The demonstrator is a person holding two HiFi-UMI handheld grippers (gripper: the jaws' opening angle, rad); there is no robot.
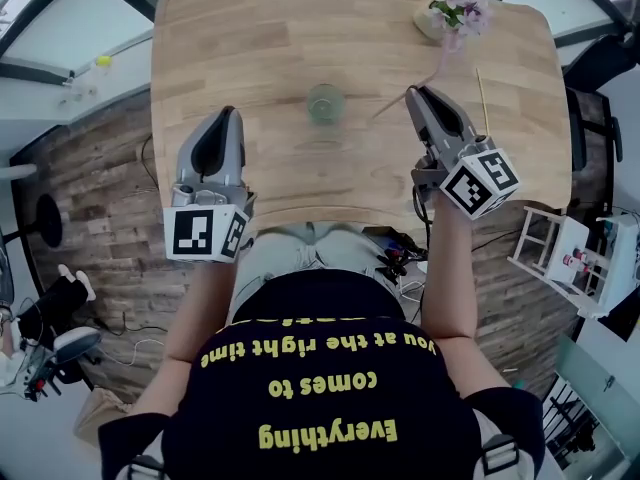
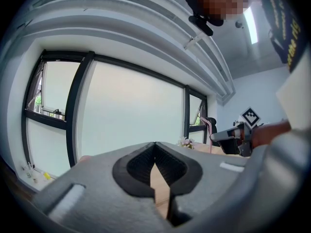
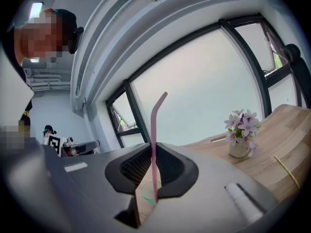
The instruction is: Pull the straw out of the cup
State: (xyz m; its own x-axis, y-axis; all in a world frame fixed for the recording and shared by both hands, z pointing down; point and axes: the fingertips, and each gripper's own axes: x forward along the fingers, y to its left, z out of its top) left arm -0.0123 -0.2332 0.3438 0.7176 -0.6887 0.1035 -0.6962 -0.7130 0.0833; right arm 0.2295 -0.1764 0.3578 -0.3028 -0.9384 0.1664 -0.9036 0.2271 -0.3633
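The straw [image 3: 156,115] is noted as thin, pale pink and plain, with a short bent section at its top. It is clamped between the narrow jaws of the right gripper [image 1: 413,93] and crosses them roughly upright in the right gripper view, the bent tip leaning right. From the head view its long axis is seen slanting from a lower end near the cup [image 1: 326,103] up towards the flower pot [image 1: 452,13]. That lower end appears clear of the cup, just to its right. The cup is observed standing mid-table [image 1: 250,38]. A thin yellow stick [image 1: 481,90] is recorded lying right of the gripper. The left gripper [image 2: 155,144] is found closed and empty, its tips touching. On the T-shirt [image 1: 320,388], "Everything comes to you at the right time" is read.
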